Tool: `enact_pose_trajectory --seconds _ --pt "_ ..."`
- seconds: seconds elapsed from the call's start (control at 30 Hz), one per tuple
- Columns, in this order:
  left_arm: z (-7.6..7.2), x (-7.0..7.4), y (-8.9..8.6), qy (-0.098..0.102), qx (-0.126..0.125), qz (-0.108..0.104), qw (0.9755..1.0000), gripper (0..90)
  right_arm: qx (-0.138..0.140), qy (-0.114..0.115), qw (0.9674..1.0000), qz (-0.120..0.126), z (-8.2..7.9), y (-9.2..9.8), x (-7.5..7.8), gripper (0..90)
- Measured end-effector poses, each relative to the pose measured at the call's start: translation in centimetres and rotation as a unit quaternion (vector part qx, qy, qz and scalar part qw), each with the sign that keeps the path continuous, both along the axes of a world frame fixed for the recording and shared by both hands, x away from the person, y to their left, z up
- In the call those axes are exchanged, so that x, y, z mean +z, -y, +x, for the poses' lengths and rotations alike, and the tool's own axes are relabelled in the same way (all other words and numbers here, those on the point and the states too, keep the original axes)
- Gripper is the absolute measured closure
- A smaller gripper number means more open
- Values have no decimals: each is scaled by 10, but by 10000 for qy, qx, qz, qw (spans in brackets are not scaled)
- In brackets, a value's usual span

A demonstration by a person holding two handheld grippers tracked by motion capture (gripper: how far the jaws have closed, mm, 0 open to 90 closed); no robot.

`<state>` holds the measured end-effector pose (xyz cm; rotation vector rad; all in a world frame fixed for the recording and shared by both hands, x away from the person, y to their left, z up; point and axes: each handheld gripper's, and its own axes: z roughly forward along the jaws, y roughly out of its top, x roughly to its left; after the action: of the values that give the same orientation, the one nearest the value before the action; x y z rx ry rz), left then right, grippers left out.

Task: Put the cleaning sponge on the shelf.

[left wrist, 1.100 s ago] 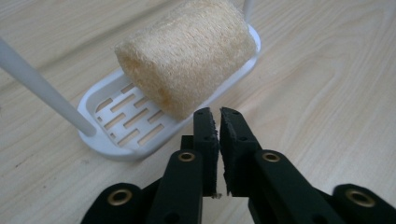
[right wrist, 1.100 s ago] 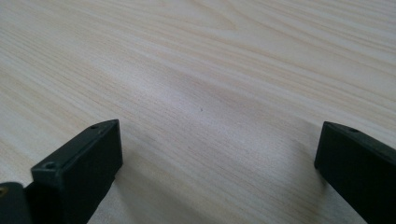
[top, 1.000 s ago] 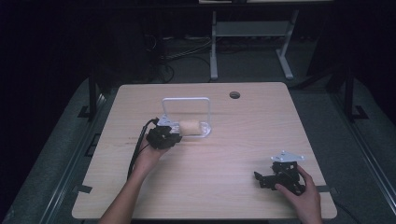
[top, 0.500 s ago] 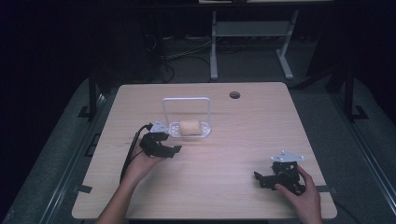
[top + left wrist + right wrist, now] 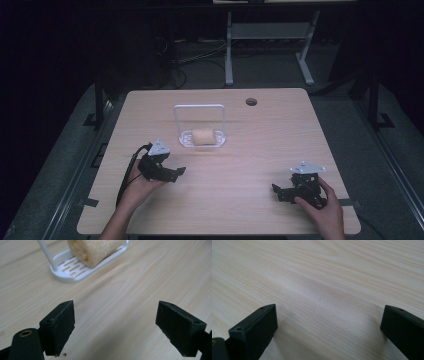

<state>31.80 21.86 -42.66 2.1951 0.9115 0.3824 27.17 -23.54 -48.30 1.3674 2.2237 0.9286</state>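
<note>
The left gripper (image 5: 167, 171) has drawn back from the white rack (image 5: 201, 140) toward six o'clock, leaving the sponge (image 5: 203, 136) lying in it. Swinging back carelessly, its wide, empty fingers (image 5: 58, 326) could knock the light rack. The right gripper (image 5: 295, 190) rests low at four o'clock on the worktop (image 5: 260, 150), fingers (image 5: 254, 328) wide, empty.
</note>
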Motion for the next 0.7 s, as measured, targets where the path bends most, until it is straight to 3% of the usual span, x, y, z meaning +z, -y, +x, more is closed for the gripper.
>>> enact_pose_trajectory --seconds 0.53,0.7 --pt "-35 -11 -32 58 324 24 9995 132 -1 -1 10000 1 0 0 0 7" --pt "-44 -18 -38 44 364 155 9992 132 -1 -2 10000 9 0 0 0 7"
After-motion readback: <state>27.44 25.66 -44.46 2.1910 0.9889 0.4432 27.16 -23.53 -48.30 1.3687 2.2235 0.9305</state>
